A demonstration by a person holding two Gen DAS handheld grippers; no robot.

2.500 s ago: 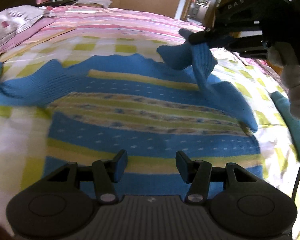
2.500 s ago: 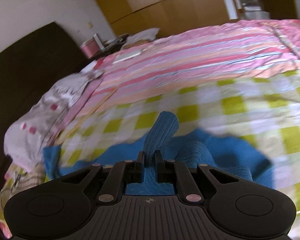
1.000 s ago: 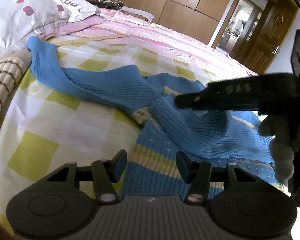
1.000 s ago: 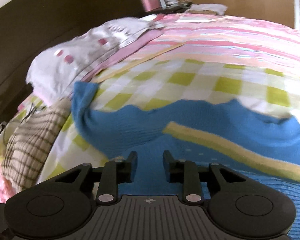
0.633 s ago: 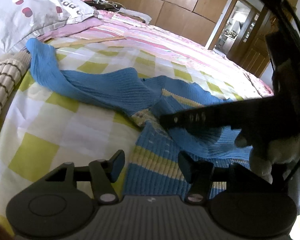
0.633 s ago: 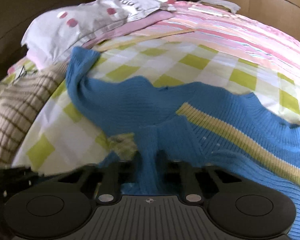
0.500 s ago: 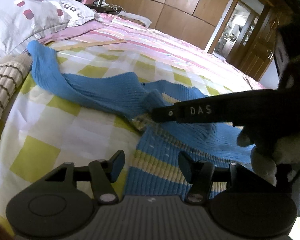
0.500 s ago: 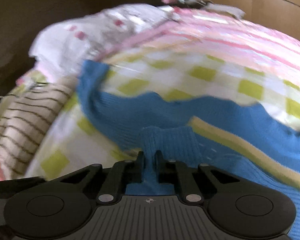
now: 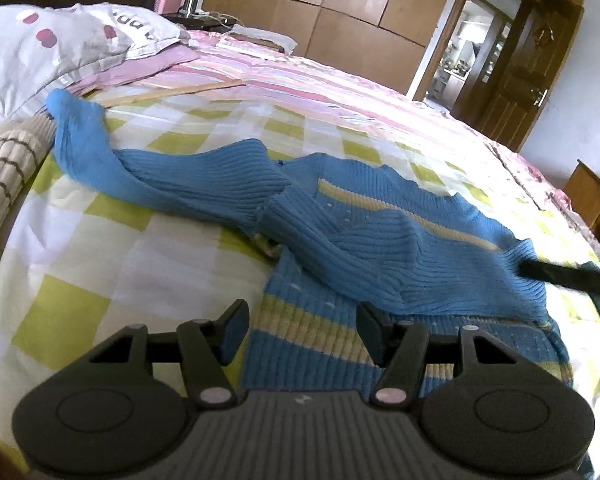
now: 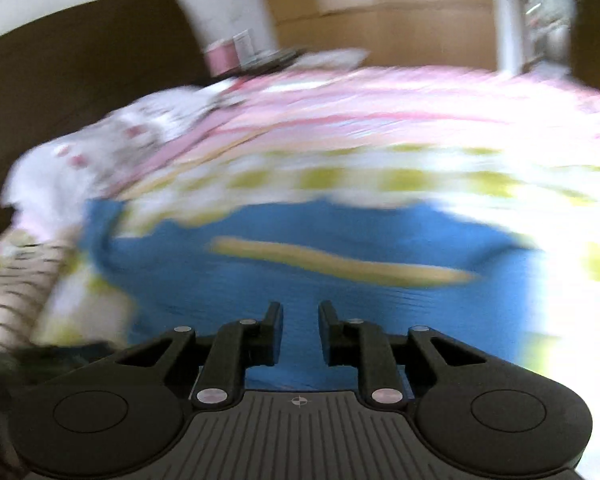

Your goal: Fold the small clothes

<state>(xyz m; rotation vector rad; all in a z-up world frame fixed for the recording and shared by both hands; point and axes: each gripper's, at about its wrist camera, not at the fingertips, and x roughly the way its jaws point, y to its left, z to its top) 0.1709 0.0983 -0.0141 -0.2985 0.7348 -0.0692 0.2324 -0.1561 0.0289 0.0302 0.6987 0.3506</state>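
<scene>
lying spread on the checked bed cover (image 9: 80,280): blue sweater (image 9: 380,248), one sleeve folded across its middle, the other sleeve (image 9: 84,148) reaching far left toward the pillow (image 9: 40,48). hanging over the near hem with fingers wide apart, holding nothing: left gripper (image 9: 302,330). hovering over the blue knit in a blurry view, fingers a little apart, gripping nothing: right gripper (image 10: 300,332).
</scene>
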